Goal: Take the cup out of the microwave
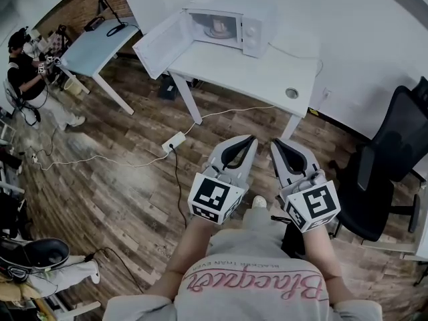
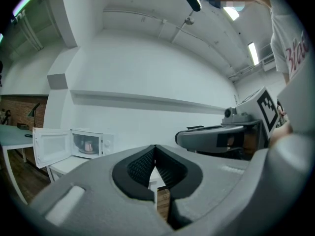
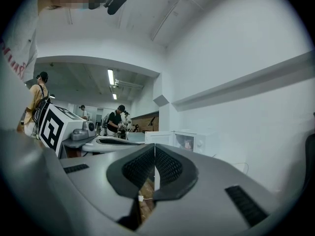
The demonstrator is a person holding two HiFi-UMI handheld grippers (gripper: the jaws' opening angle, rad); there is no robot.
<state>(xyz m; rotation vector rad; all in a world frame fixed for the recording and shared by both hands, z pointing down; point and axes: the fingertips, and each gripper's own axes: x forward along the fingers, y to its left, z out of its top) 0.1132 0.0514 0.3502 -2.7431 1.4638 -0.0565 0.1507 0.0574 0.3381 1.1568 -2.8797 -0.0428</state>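
Nearest the head camera, the left gripper (image 1: pixel 249 141) and right gripper (image 1: pixel 277 144) were held out level and side by side. Each one's own view showed its ridged pads pressed together with nothing between them. Both stood well apart from the white table (image 1: pixel 254 72).

The microwave (image 1: pixel 251 35) sat at the table's far-left corner, its door (image 1: pixel 159 45) swung wide out past the left edge. The cup (image 1: pixel 217 29) – pinkish, small at this range – was inside the open cavity on the turntable.

Several things could have gone wrong from here. The door overhung the floor on the approach side, so a hip or elbow could have clipped it and jolted the oven. A power strip (image 1: pixel 173 141) and its cable (image 1: pixel 227 112) lay on the floor between the person and the table – an easy trip. Jaws not opened in time would only have shoved the cup deeper or tipped it. The cavity looked tight, so a wide-open gripper might have struck its wall, and a grip taken too high could have let the cup slip on the way out.
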